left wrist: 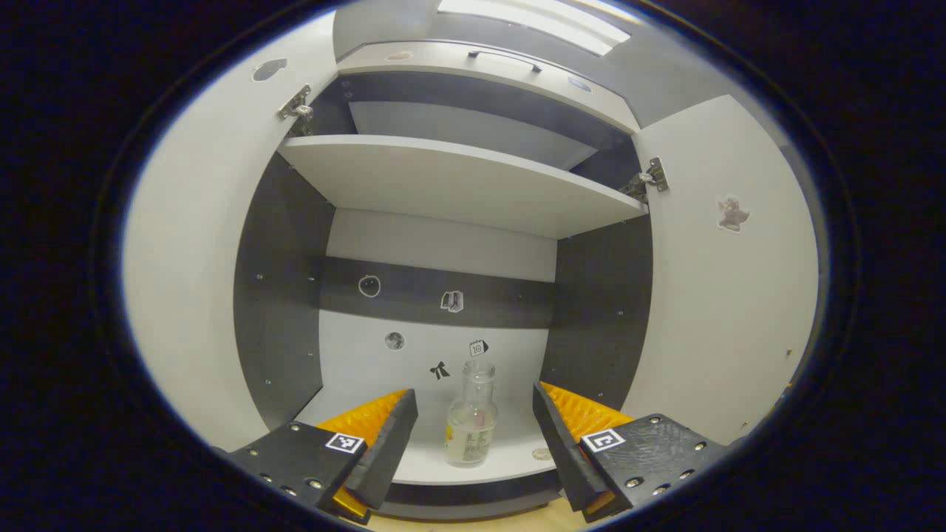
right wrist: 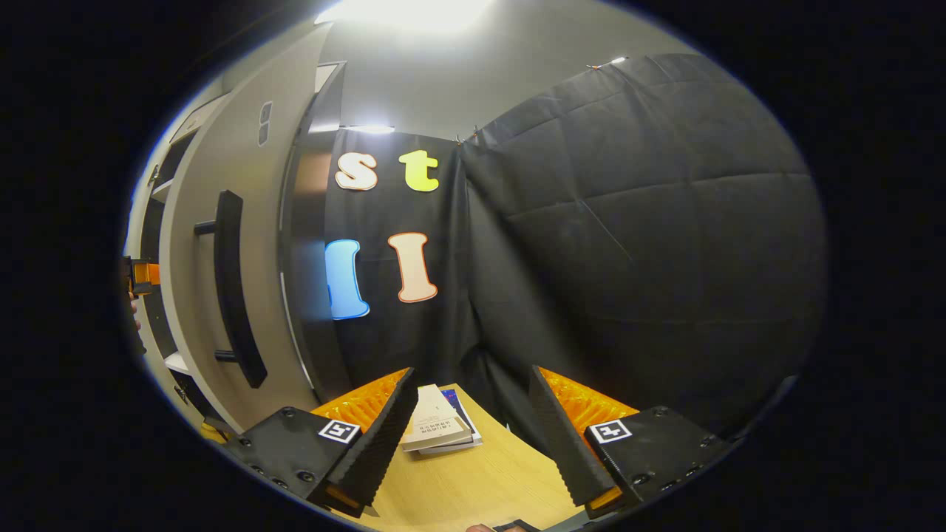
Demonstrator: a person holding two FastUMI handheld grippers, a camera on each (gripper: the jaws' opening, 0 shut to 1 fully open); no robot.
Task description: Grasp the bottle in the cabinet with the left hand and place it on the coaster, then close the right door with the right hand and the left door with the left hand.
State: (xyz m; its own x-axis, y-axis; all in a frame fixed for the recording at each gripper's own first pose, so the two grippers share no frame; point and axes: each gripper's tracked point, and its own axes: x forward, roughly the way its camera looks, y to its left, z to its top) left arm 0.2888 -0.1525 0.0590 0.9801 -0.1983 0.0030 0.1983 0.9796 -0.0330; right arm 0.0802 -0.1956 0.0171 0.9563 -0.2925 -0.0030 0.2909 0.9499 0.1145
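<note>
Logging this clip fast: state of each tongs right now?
Left tongs: open, empty, bottle ahead between the fingers, untouched.
Right tongs: open, empty, above the table.

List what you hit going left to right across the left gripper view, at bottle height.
Open left cabinet door, pale inside → dark left inner wall → small clear glass bottle with a label, upright on the bottom shelf between the left gripper's open jaws → dark right inner wall → open right cabinet door.

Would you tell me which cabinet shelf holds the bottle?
The bottom shelf: the bottle stands upright there between the left gripper fingers; the upper shelf is bare.
</note>
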